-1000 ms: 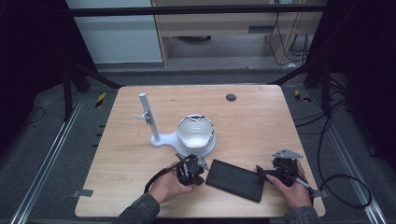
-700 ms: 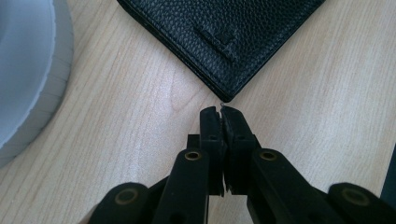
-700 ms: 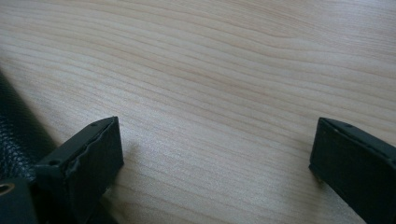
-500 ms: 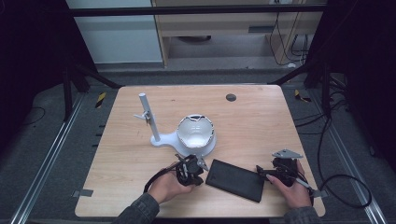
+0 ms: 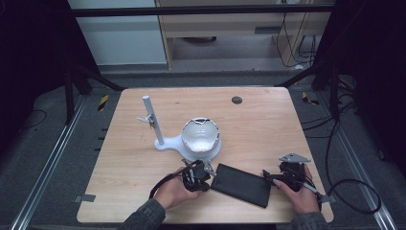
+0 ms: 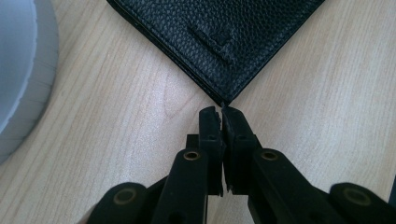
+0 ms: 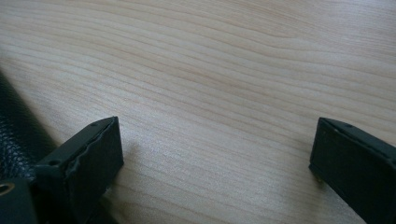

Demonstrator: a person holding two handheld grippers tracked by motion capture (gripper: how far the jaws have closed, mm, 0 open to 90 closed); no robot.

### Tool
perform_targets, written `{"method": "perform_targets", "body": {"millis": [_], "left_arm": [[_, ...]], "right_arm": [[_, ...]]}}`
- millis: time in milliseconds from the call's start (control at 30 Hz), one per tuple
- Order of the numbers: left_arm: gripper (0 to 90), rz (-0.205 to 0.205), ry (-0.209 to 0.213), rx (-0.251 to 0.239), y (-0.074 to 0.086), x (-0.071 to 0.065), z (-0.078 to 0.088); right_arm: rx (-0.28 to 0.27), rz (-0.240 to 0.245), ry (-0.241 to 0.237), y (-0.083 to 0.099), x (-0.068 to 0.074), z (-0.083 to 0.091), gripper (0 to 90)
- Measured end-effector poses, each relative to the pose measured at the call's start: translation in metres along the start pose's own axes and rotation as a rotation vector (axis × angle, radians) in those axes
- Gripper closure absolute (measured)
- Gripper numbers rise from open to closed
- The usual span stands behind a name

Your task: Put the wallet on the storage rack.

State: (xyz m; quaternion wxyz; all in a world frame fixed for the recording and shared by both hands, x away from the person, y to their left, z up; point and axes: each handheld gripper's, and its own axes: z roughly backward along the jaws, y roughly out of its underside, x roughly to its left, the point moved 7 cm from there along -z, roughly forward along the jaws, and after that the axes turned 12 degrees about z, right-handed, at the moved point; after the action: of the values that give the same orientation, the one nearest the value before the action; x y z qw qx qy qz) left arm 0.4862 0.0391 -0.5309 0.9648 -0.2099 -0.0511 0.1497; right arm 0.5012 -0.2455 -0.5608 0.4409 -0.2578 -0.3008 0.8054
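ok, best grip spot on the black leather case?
Probably the corner nearest the left gripper. The black leather case lies flat on the table, so only its thin edges are pinchable. Come in low along the tabletop, with the jaws reopened since they now stand closed at that tip.

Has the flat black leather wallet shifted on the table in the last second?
No. The flat black leather wallet lies just as near the white round stand base as before.

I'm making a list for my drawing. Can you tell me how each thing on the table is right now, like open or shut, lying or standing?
Black wallet: closed, lying flat on the table.
Left gripper: shut, tips at the wallet's corner.
Right gripper: open, nothing between its jaws.
White bowl: upright on its white stand.
White post: standing upright.
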Motion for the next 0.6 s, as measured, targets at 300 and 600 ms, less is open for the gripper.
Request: {"method": "perform_targets", "body": {"millis": [300, 600], "left_arm": [[86.0, -0.006, 0.009, -0.02, -0.0015, 0.0007, -0.0012], [85.8, -0.01, 0.011, -0.038, -0.0006, 0.0015, 0.0]], "right_arm": [[0.0, 0.0, 0.0, 0.0, 0.0, 0.0, 2.7], [-0.002, 0.003, 0.002, 0.0001, -0.0005, 0.0, 3.2]]}}
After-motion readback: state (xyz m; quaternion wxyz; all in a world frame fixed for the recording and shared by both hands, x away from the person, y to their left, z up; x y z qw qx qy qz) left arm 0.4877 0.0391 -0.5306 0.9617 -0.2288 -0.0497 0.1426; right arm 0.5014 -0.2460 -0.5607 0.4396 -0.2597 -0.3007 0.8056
